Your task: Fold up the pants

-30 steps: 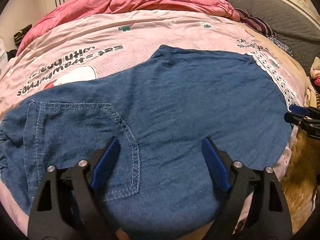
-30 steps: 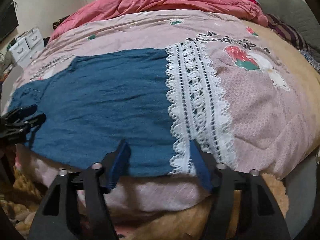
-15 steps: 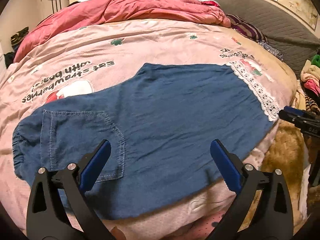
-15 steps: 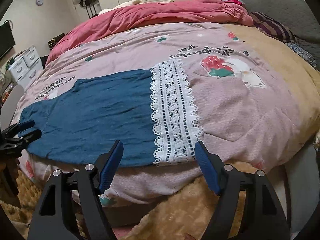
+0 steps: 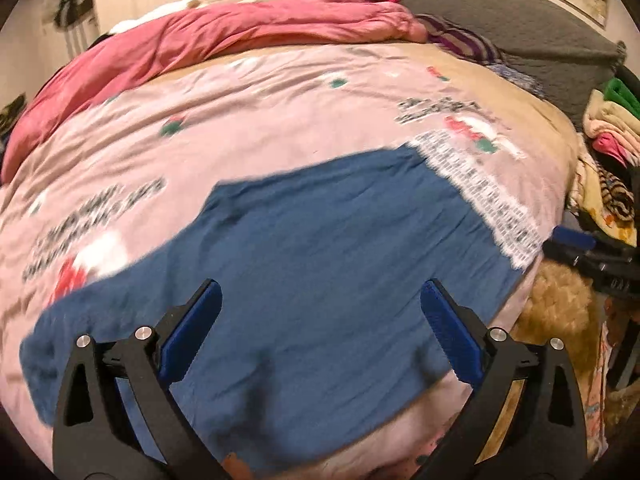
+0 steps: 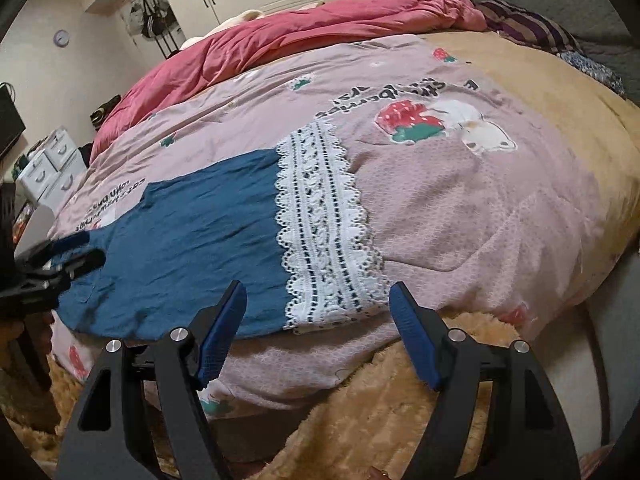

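Blue denim pants point(image 5: 320, 248) lie folded flat along the near edge of the bed, with a white lace hem point(image 5: 480, 192) at their right end. My left gripper point(image 5: 320, 286) hovers above their waist half, open and holding nothing. In the right wrist view the pants point(image 6: 192, 232) and the lace hem point(image 6: 320, 220) lie ahead and to the left. My right gripper point(image 6: 317, 286) hangs open off the bed's edge near the hem, touching no cloth. Each gripper shows in the other's view: the right gripper point(image 5: 576, 244) and the left gripper point(image 6: 60, 260).
A pink strawberry-print quilt point(image 6: 460, 208) covers the bed, with a bunched red duvet point(image 5: 240, 36) along the far side. A grey headboard point(image 5: 520, 20) stands at the back right. A clothes pile point(image 5: 608, 132) sits at the right, a fluffy tan blanket point(image 6: 380, 400) hangs below the edge, and white drawers point(image 6: 48, 164) stand at the left.
Both grippers have drawn back and up from the pants, so more of the bed shows. The left jaws have spread a little wider. The pants have not moved.
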Action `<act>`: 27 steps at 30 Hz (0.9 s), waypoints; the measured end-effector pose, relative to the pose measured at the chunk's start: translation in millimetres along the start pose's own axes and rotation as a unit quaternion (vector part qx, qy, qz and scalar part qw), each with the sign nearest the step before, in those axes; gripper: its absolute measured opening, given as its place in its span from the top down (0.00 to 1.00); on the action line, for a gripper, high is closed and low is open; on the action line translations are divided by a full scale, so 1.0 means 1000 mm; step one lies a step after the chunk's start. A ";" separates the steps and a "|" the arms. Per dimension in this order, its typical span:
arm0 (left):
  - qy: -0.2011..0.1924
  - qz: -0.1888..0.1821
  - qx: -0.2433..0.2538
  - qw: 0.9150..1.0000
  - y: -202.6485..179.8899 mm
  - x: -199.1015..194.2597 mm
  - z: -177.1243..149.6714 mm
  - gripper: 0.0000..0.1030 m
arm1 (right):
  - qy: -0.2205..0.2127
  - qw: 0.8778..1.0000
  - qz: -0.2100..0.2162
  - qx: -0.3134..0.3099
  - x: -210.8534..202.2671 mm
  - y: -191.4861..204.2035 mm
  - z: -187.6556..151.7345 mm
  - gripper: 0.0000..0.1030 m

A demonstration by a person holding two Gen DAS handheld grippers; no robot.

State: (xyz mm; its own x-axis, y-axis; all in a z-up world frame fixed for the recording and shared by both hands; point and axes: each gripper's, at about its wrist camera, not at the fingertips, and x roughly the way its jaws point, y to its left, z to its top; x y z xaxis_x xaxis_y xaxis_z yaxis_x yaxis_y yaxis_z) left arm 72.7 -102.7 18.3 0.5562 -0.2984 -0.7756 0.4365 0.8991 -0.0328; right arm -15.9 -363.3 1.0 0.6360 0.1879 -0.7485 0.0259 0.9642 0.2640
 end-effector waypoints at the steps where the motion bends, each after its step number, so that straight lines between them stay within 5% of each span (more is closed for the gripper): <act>1: 0.000 -0.004 0.006 1.000 -0.004 0.002 0.004 0.09 | 0.000 1.000 0.002 0.002 0.001 -0.002 0.000 0.29; 14: 0.041 -0.082 0.073 0.993 -0.051 0.077 0.085 0.09 | 0.012 0.999 0.031 0.041 0.017 -0.021 0.001 0.29; 27: 0.106 -0.156 0.092 0.978 -0.068 0.166 0.140 0.46 | 0.032 0.996 0.050 0.067 0.041 -0.024 0.009 0.28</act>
State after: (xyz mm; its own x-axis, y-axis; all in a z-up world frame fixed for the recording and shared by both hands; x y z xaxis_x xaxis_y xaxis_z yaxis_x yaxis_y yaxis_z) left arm 234.1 -257.6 -19.9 0.2256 -0.4587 -0.8595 0.6920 0.6964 -0.1901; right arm 16.5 -380.6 -30.4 0.5909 0.2980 -0.7496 0.0692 0.9071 0.4152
